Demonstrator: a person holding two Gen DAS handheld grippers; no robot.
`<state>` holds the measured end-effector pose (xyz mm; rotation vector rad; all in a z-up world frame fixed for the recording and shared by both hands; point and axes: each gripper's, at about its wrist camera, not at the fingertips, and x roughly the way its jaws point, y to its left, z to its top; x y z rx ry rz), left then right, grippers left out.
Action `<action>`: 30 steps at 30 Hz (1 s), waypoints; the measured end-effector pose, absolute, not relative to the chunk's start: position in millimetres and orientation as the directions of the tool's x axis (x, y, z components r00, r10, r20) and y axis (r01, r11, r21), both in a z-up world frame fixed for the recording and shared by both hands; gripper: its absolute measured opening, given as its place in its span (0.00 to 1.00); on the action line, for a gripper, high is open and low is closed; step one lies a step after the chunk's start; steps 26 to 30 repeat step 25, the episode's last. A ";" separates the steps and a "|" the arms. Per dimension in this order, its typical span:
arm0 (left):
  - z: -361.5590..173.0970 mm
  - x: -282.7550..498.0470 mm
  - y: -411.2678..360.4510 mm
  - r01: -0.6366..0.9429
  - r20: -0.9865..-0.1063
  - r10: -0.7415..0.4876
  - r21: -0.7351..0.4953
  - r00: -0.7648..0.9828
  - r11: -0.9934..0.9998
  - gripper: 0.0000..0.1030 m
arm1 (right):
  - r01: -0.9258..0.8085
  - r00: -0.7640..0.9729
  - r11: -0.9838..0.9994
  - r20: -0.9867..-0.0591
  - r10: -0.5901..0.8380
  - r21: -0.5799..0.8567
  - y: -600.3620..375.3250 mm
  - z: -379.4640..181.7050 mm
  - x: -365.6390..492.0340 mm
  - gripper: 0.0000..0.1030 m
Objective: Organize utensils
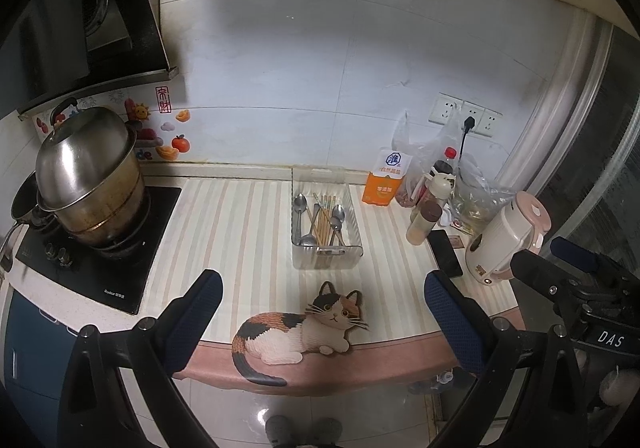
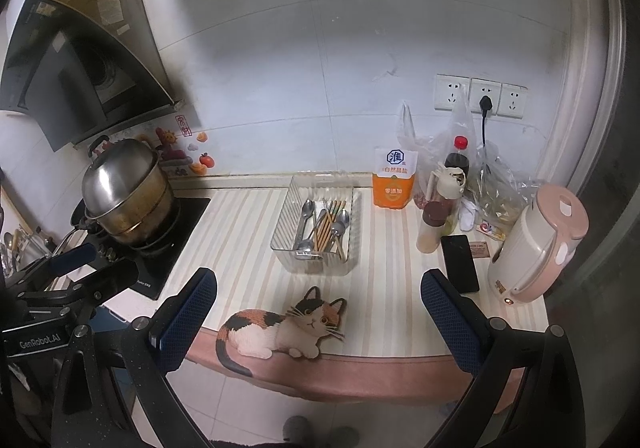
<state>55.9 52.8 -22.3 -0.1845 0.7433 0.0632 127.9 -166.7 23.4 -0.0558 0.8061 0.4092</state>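
Both tools are hanging above the near edge of the table, fingers spread wide and holding nothing: the left tool and the right tool. Just ahead of and below each tool's fingertips, a cat-shaped mat is lying at the table's front edge. Farther ahead, between the fingers' lines of sight, a clear ribbed bin is sitting on the striped cloth, holding the utensils: metal spoons and wooden chopsticks lying mixed together lengthwise. Ahead and to the right of the tools, an orange salt bag, a brown-capped spice jar, a black phone and a pink-lidded kettle are crowding together. Ahead and to the left, a steel pot is sitting on a black stove.
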 end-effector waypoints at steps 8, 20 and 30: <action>-21.8 56.7 50.5 -0.118 -0.677 -0.011 -0.144 0.736 0.982 1.00 | -0.369 0.623 0.923 -0.709 0.331 0.107 -168.0 24.9 125.4 1.00; -21.5 57.0 49.5 -0.118 -0.677 -0.012 -0.145 0.736 0.982 1.00 | -0.366 0.623 0.924 -0.710 0.330 0.108 -168.0 24.8 125.5 1.00; -20.6 57.7 49.1 -0.110 -0.679 -0.022 -0.150 0.734 0.982 1.00 | -0.367 0.622 0.924 -0.710 0.330 0.108 -168.4 24.9 125.8 1.00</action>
